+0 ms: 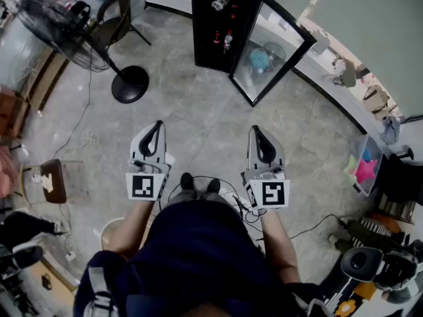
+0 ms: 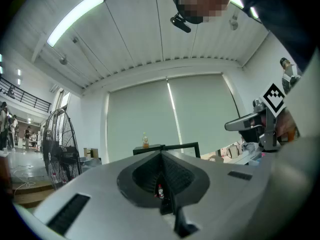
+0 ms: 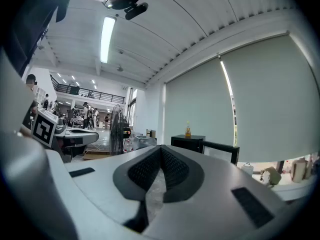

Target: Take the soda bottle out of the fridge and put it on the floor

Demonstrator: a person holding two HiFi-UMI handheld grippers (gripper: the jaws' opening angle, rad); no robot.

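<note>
Standing well beyond right hand-held gripper [image 1: 257, 131], soda bottle [image 1: 228, 40]

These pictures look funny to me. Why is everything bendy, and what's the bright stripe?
Head view: the wide lens bows the grey mottled floor and tilts the tall black fridge. Left gripper view: the long white ceiling lamp glares. Right gripper view: dark rounded corners.

On my left a black pedestal fan [image 1: 63, 35] stands near a black chair [image 1: 116, 13]; a clear bin [image 1: 365, 166] sits right.
</note>
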